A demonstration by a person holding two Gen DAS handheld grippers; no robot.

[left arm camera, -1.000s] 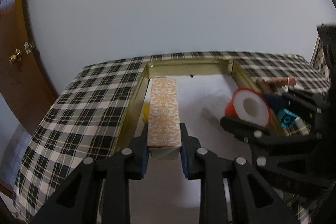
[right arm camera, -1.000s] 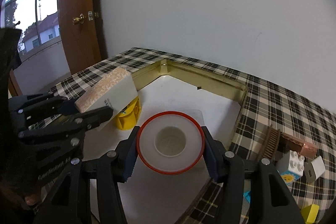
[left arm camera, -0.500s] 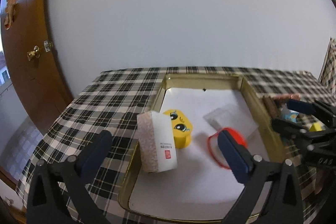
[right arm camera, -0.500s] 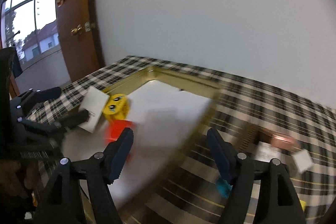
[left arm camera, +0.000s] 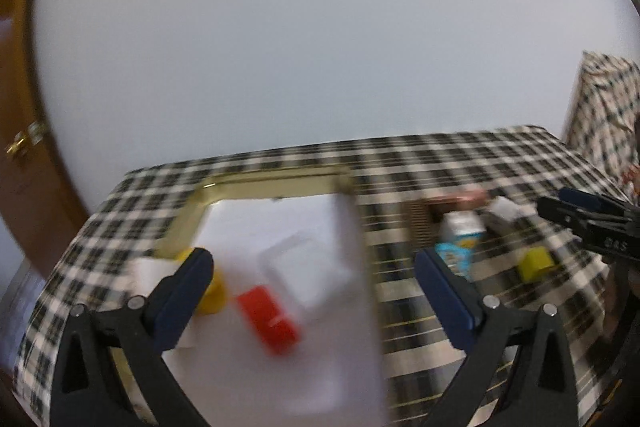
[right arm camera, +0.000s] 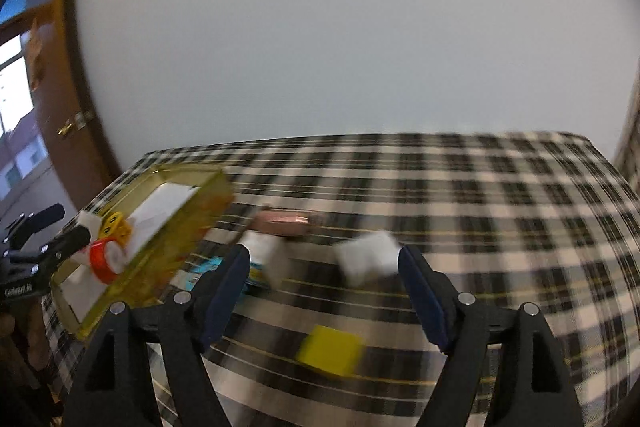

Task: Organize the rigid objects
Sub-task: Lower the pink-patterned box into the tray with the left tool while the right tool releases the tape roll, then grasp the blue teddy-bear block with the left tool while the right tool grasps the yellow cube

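Each hand-held gripper [right arm camera: 322, 267] gapes empty; yellow cube [right arm camera: 331, 349], seemingly blurred white blocks [right arm camera: 367, 257] between

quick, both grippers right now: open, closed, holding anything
left gripper: open, holding nothing
right gripper: open, holding nothing

The left gripper [left arm camera: 314, 283] hangs with its jaws spread wide and nothing between the blue pads [left arm camera: 182, 297]. The right gripper [right arm camera: 324, 291] is likewise spread wide, its pads [right arm camera: 424, 301] bare. Each shows at the edge of the other's view, the right one [left arm camera: 592, 223] off to the left gripper's right.
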